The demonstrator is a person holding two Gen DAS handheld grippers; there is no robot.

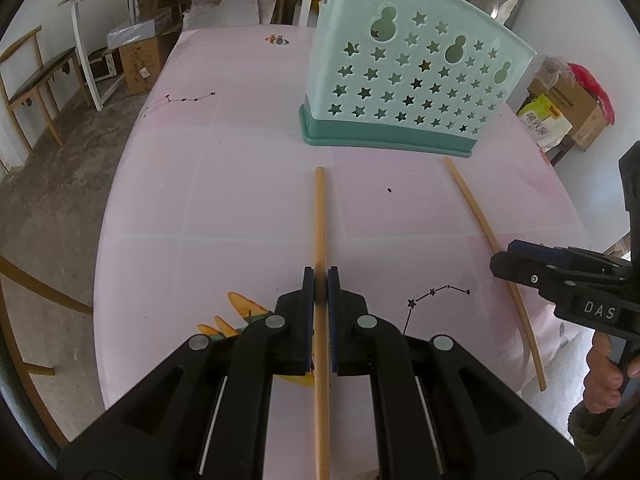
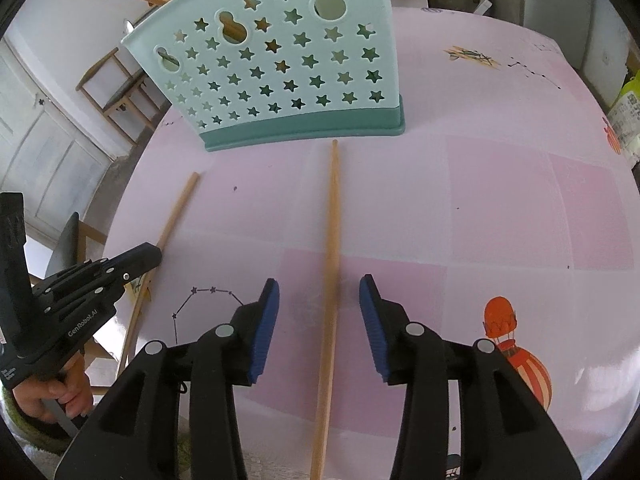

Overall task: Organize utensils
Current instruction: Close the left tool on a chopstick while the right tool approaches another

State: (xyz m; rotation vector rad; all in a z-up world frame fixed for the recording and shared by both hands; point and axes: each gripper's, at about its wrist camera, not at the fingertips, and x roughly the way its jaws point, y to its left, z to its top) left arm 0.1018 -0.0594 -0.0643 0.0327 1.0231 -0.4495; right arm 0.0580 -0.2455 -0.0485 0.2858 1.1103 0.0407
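Two long, thin wooden chopsticks lie on a pale pink table [image 1: 168,200] printed with star patterns and cartoon balloons, both pointing toward a mint-green plastic holder [image 1: 404,88] pierced with star-shaped holes, which stands upright just beyond their far tips. The left claw [image 1: 321,288] is clamped on the left chopstick [image 1: 320,216] partway along its length, its blue pads pressed against both sides. The right claw [image 2: 319,300] stands apart, straddling the right chopstick [image 2: 332,216] without touching it; whether this stick rests fully on the table is hard to tell. Each chopstick is a plain, straight, light-tan rod, smooth and round, with no markings. Judging by looks, they are very light, stiff and not fragile, but narrow and slick, so one could roll or pivot if pinched off-centre. A grip near the middle or toward the back end seems best, leaving the front free to drop into the holder.
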